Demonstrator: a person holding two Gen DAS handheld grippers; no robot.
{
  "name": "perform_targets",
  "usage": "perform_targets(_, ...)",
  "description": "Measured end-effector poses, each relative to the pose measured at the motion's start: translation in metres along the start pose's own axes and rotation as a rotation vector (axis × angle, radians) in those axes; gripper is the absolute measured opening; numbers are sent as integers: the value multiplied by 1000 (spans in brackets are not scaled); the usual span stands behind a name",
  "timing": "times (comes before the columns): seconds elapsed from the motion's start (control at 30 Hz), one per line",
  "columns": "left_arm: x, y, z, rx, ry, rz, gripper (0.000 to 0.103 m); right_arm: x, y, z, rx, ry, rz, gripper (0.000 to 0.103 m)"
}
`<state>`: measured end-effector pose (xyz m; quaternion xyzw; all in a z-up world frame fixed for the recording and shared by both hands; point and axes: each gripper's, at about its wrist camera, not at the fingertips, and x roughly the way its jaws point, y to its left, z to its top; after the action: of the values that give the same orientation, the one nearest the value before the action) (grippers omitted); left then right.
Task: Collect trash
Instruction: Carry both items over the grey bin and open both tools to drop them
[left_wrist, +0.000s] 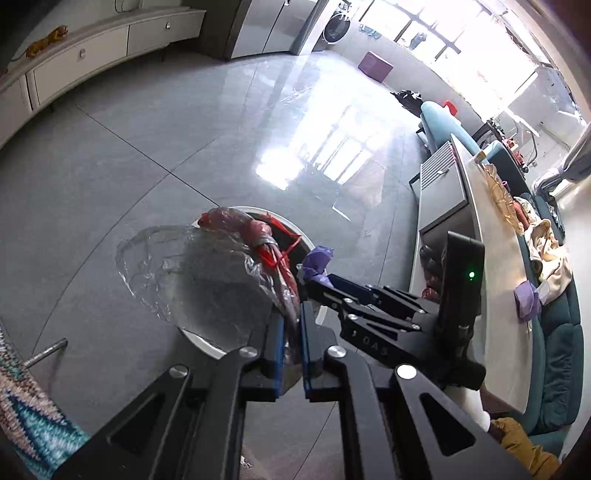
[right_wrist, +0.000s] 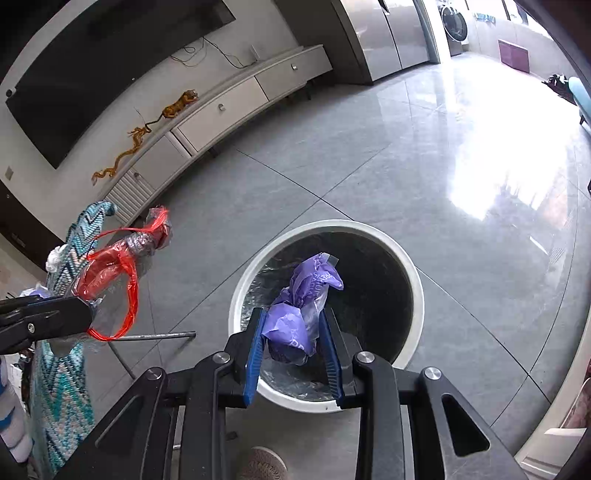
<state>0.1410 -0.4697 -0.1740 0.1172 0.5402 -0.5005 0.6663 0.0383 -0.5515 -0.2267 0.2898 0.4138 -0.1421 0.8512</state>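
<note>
Trash in both grippers above the bin, nothing dropped yet.

The right gripper (right_wrist: 293, 345) pinches a crumpled purple wrapper (right_wrist: 301, 314) between its blue pads, and holds it directly over the mouth of the white bin (right_wrist: 417, 291), so this piece seems ready for release. The left gripper (left_wrist: 291, 349) is pressed together on a clear bag with red plastic (left_wrist: 236, 266); in the right wrist view this bag hangs at about 9 o'clock from the bin, beside the rim and not yet over it. The bin has a clear liner, and no other loose trash can be seen inside. What is left, by judgement: to open the right jaws, to bring the left bag over the opening and to let it fall. On the table (left_wrist: 495, 325) at 3 o'clock in the left view lies another purple piece (left_wrist: 528, 301), perhaps more trash to collect.
</note>
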Motion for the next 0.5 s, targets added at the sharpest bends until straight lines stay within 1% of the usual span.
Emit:
perform_targets(0.13, 21, 16, 10, -48, 14, -29, 9, 22, -11, 0, 17, 26, -19, 29)
perform_targets(0.2, 27, 25, 12, -79, 24, -56, 10, 28, -15, 0, 24, 36, -35, 29)
perform_targets(0.23, 30, 28, 13, -96, 27, -68, 13, 32, -16, 1, 28, 40, -40, 30)
perform_targets(0.27, 34, 28, 15, -111, 27, -75, 24, 34, -17, 1, 33, 43, -46, 37)
perform_targets(0.3, 34, 30, 14, -125, 24, -78, 32, 35, -18, 2, 36, 42, -53, 48)
perform_targets(0.33, 34, 36, 15, -138, 17, -76, 49, 36, -17, 4, 37, 41, -58, 51)
perform_targets(0.37, 34, 40, 15, -147, 8, -74, 54, 37, -17, 4, 35, 41, -63, 54)
perform_targets(0.5, 29, 46, 14, -157, -4, -81, 54, 35, -13, 4, 25, 43, -78, 54)
